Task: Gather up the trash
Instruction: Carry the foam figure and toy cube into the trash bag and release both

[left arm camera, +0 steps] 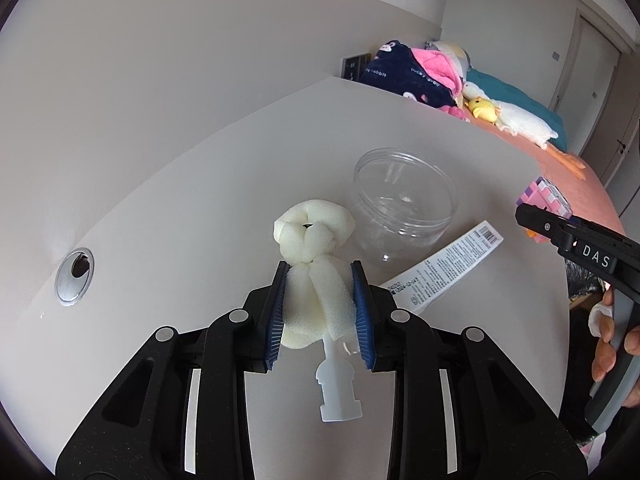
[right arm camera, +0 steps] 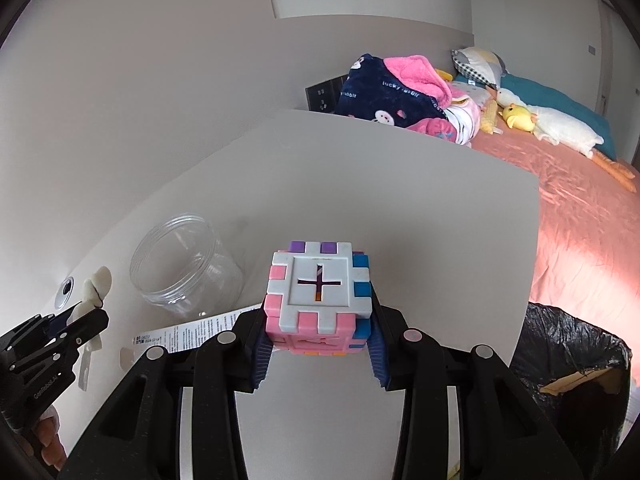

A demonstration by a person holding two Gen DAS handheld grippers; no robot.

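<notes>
A twisted wad of cream foam (left arm camera: 314, 264) sat pinched between the blue pads of the left gripper (left arm camera: 320, 312), above the white table (left arm camera: 200, 208). To its right, the right gripper (right arm camera: 318, 344) was clamped on a pink, white and blue block cube (right arm camera: 320, 300). A clear plastic jar (left arm camera: 404, 204) stood just beyond the foam, a printed label strip (left arm camera: 448, 264) beside it. A black-lined bin (right arm camera: 568, 356) stood off the table's right edge.
</notes>
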